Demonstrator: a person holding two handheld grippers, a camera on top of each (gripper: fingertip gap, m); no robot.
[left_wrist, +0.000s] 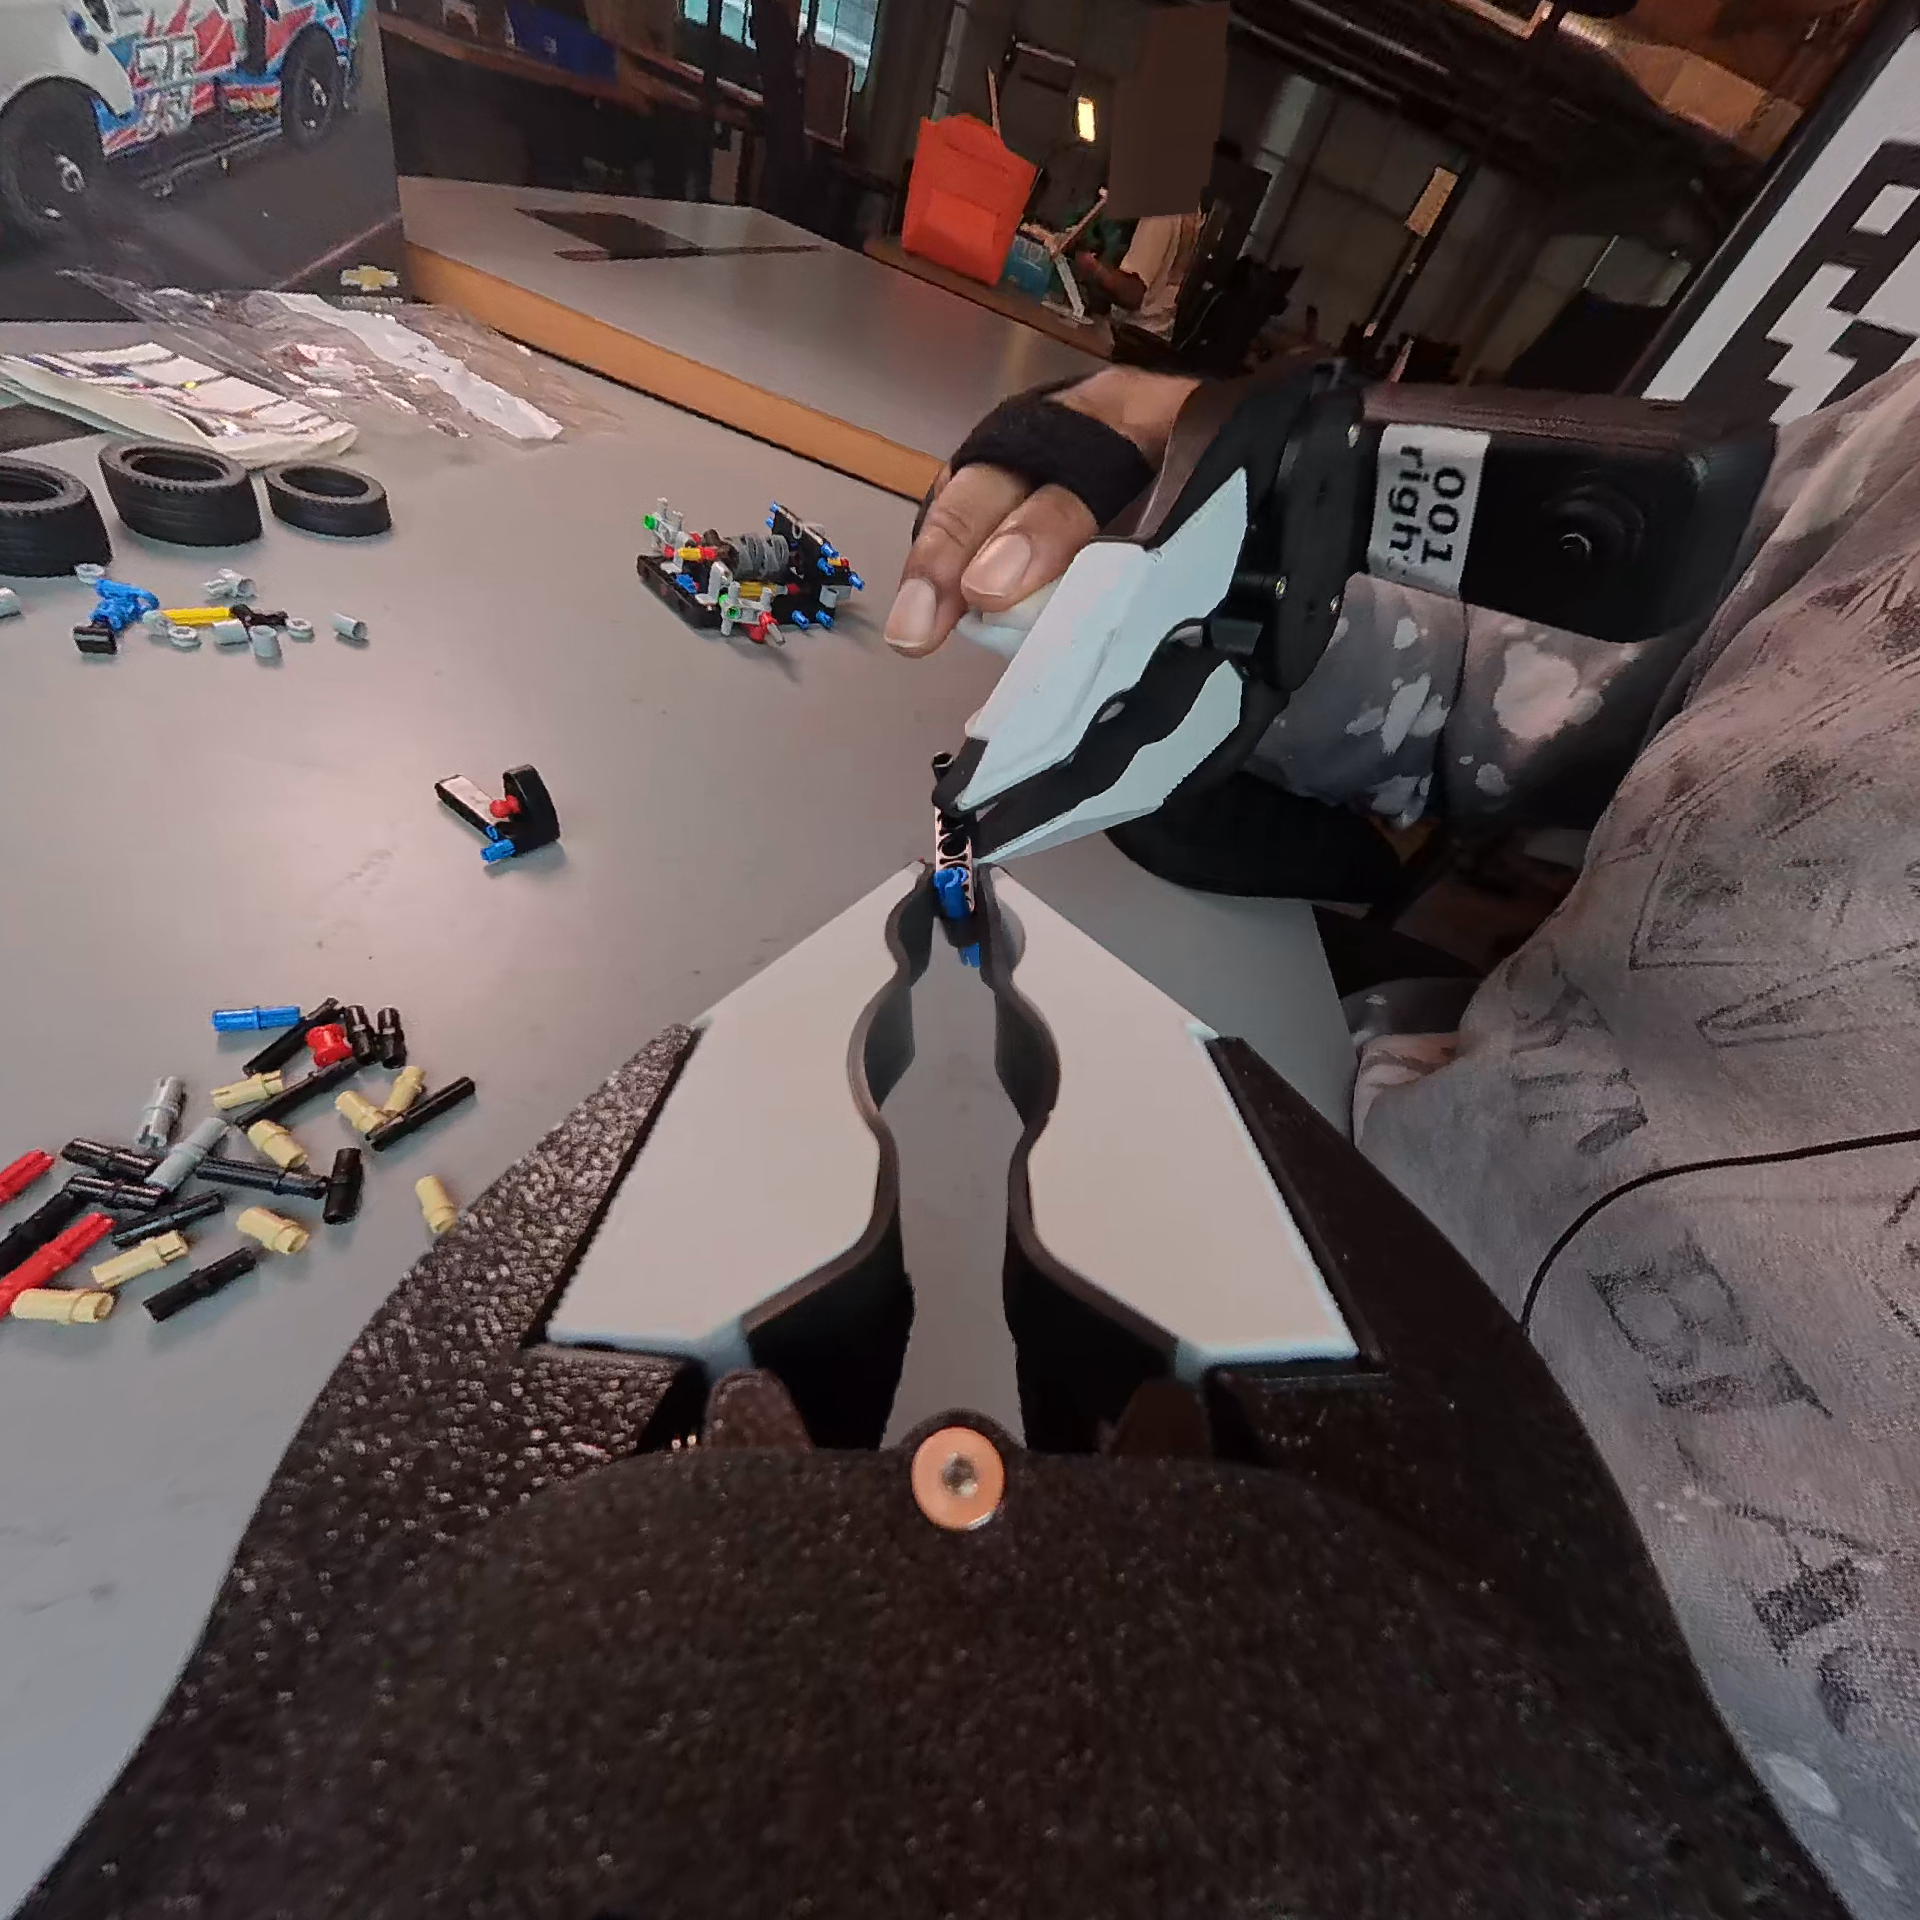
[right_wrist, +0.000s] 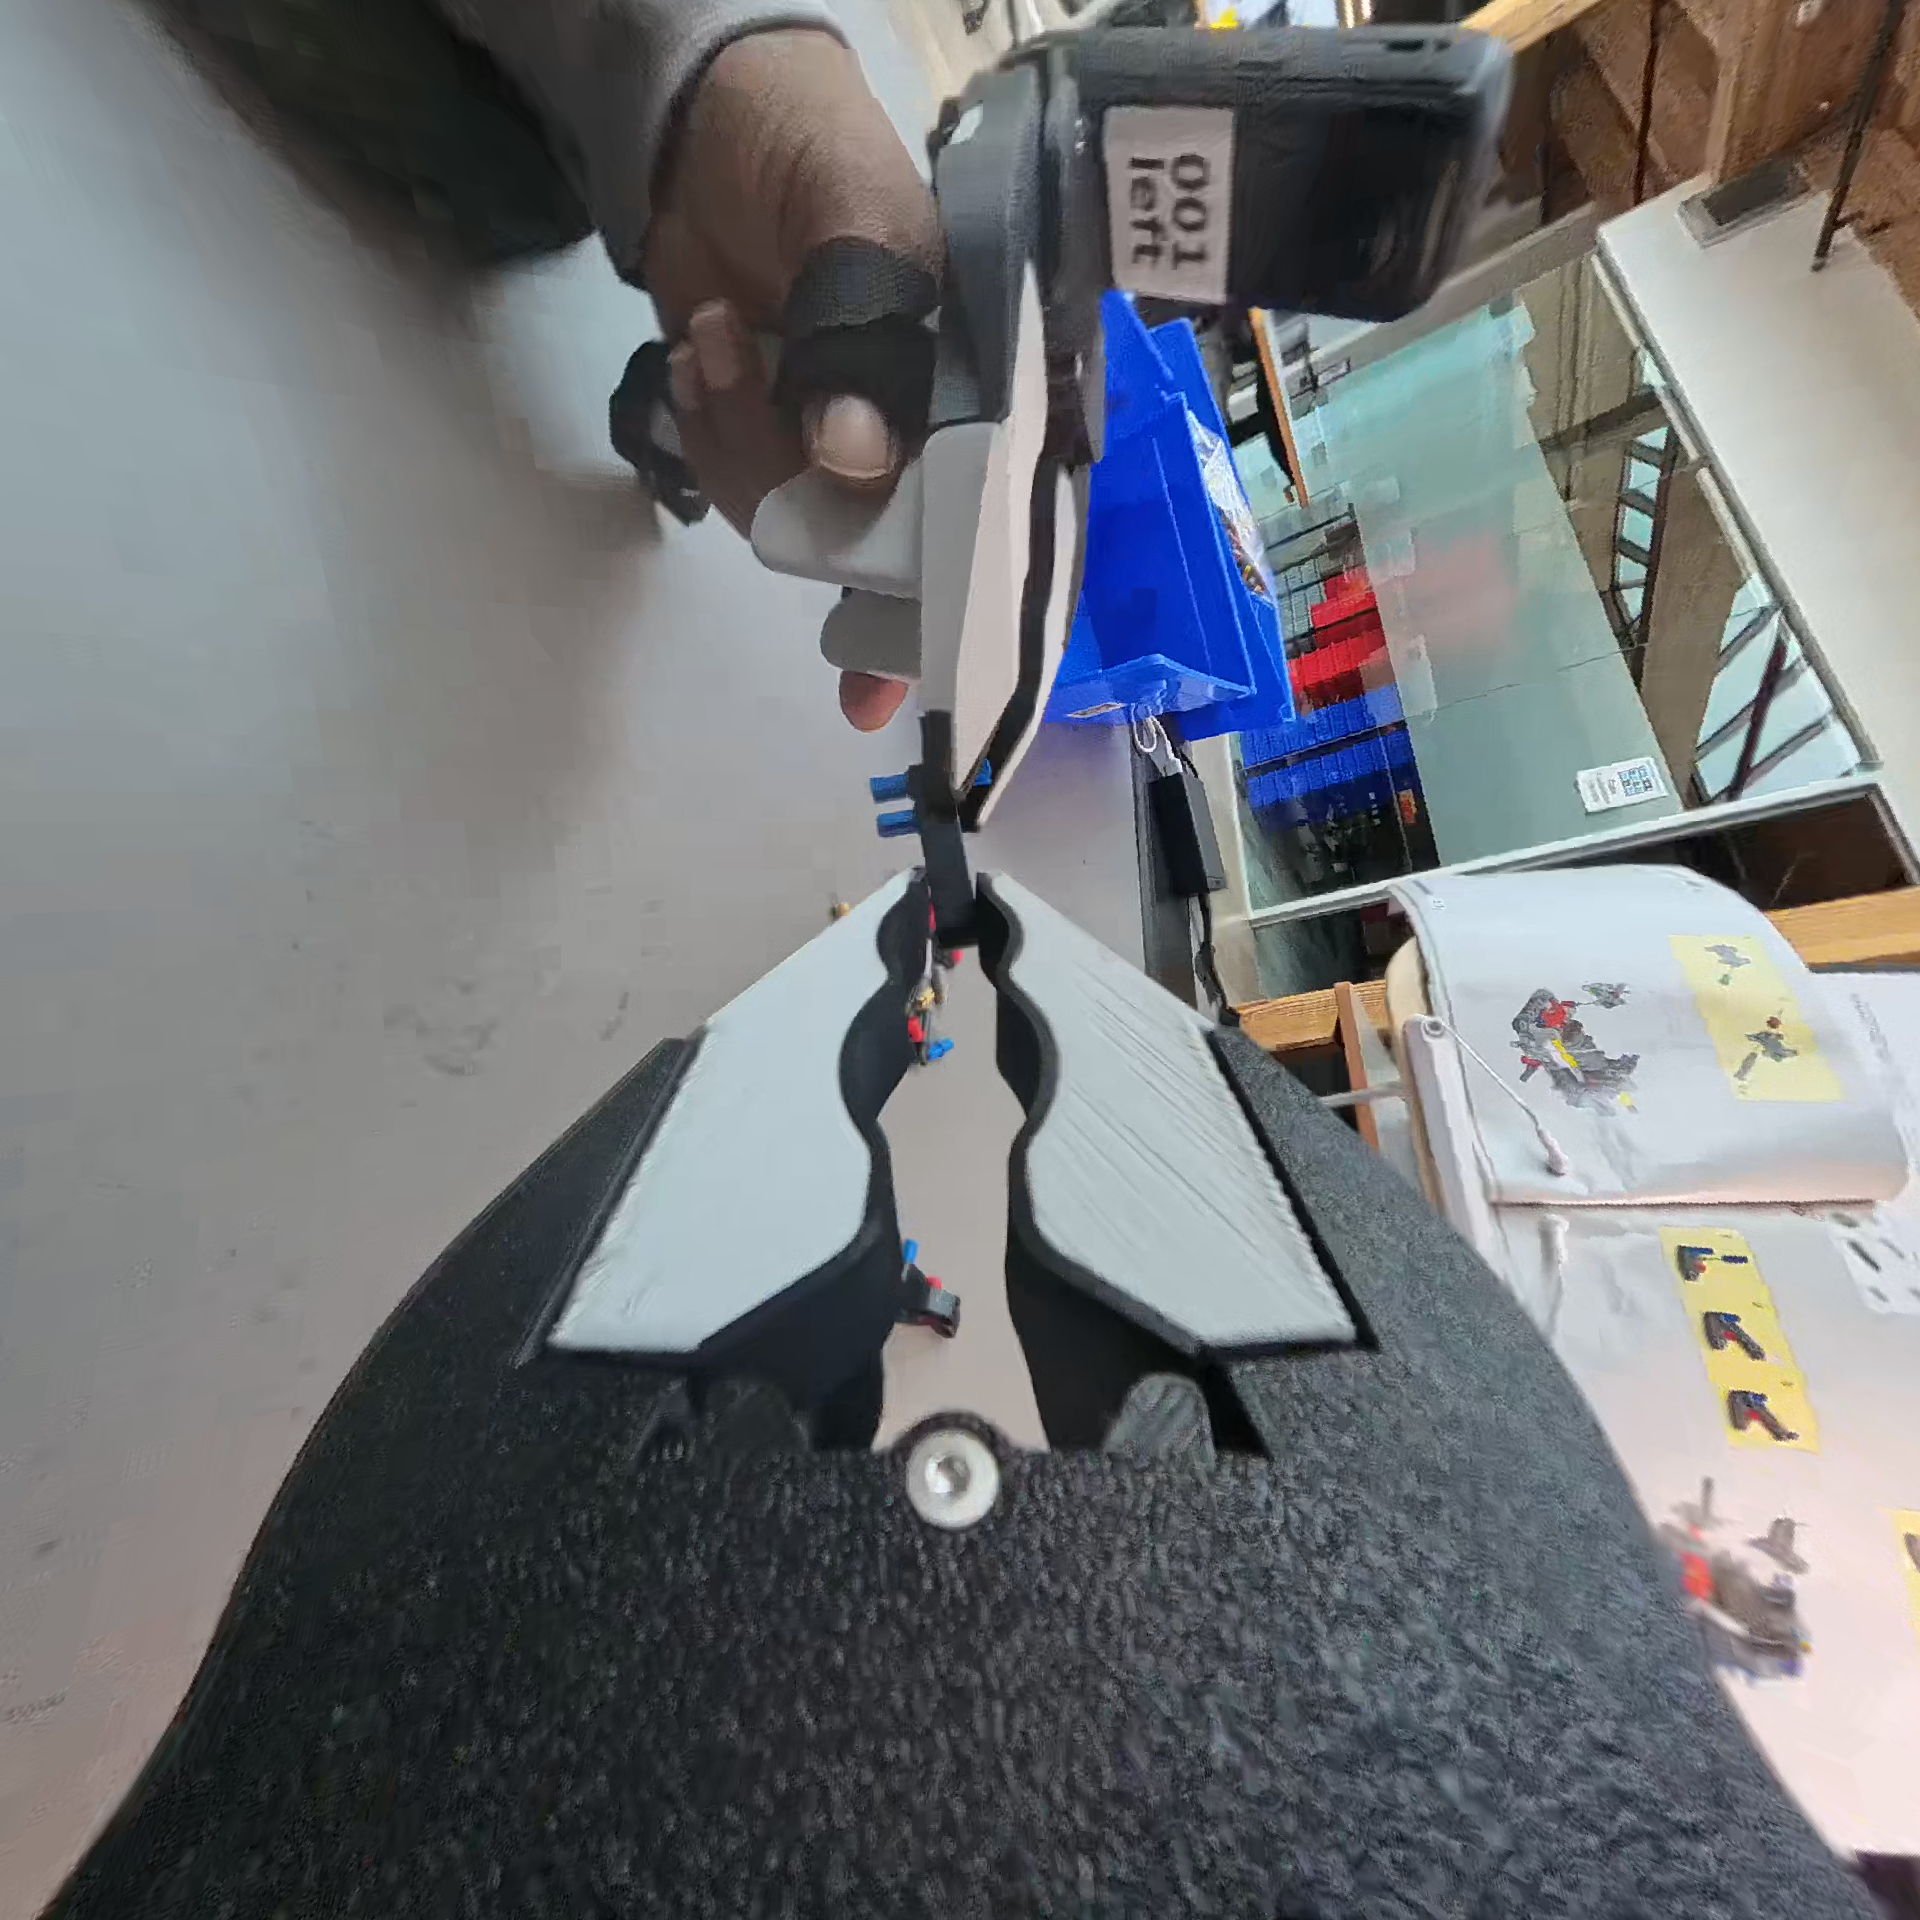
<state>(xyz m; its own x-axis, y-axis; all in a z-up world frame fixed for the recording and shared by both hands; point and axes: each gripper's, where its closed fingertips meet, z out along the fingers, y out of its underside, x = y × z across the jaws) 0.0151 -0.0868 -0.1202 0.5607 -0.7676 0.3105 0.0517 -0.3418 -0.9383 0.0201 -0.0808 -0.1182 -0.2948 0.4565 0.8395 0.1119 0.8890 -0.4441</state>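
Worktop (left_wrist: 312, 831) plain grey; tyres (left_wrist: 182, 494) black; loose pins (left_wrist: 208, 1153) mix of black, tan, red, blue, lt grey. Fingers (left_wrist: 769, 1143) pale grey w/ black inner edges, on speckled black body; beam (left_wrist: 951, 847) black w/ blue pins. Bin (right_wrist: 1164, 540) bright blue; sleeve (left_wrist: 1662, 1039) mottled grey.

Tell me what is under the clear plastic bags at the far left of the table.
Under the clear plastic bags lie white printed sheets, partly visible. Their far parts are covered, so I cannot tell what else is there.

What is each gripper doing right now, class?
Left gripper: shut on the blue-pinned end of a small black plastic beam.
Right gripper: shut on the same beam's other end.
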